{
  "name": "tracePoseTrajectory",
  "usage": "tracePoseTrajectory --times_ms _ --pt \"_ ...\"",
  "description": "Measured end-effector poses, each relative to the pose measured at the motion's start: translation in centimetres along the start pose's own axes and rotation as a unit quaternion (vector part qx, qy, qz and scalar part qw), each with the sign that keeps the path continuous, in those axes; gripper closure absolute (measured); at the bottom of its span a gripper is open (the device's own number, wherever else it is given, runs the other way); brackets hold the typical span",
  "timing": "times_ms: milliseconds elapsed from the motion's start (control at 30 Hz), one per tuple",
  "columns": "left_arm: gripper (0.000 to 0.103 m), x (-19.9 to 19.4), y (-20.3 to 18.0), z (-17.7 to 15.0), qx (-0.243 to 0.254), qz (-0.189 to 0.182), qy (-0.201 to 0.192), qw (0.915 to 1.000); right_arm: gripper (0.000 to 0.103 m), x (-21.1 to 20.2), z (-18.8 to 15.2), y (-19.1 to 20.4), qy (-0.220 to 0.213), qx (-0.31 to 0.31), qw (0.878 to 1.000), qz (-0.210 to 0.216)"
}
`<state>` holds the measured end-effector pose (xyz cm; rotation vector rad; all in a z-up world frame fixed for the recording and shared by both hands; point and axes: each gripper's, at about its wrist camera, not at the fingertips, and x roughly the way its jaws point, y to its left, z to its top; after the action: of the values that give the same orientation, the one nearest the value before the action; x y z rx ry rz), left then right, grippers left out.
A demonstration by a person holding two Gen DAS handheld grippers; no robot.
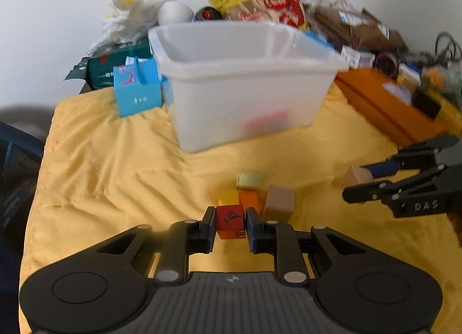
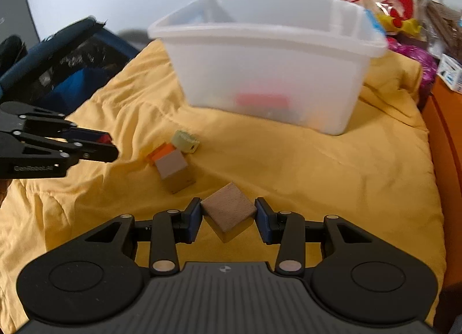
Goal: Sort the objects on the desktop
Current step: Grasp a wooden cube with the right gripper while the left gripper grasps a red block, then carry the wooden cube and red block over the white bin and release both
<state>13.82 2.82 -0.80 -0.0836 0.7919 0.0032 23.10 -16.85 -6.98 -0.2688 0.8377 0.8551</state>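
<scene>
Left wrist view: left gripper (image 1: 230, 222) clamps red block (image 1: 230, 217); right gripper (image 2: 228, 215) pinches wooden block (image 2: 228, 211), both before the bin (image 1: 245, 85).

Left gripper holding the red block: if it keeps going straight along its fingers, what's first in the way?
Probably the small orange wooden cube and yellow cube right behind the red wooden block in the left gripper; the translucent white plastic bin sits farther on. Depth is uncertain.
</scene>
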Motion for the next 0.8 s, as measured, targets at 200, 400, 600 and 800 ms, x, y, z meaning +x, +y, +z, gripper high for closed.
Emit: tracePoseTrajectory --times_ms 200,400,600,800 --pt "0.079 -1.7 -0.4 4.1 -0.008 -0.012 -0.024 0.9996 0.06 -3.1 3.0 -0.8 -0.042 0.031 0.999 -0.002" --pt "0.079 -2.6 0.1 8.9 -0.008 -0.013 -0.045 0.9989 0.06 -6.1 7.3 -2.3 -0.086 0.053 0.995 -0.011" --pt "0.079 -2.7 0.9 13.3 -0.009 -0.009 -0.055 0.9984 0.06 -7.1 10.8 -3.7 -0.102 0.058 0.993 -0.028" --pt "0.079 -1.9 2.0 17.0 -0.017 -0.01 -0.045 0.9988 0.06 -7.6 14.6 -4.9 -0.104 0.054 0.992 -0.037"
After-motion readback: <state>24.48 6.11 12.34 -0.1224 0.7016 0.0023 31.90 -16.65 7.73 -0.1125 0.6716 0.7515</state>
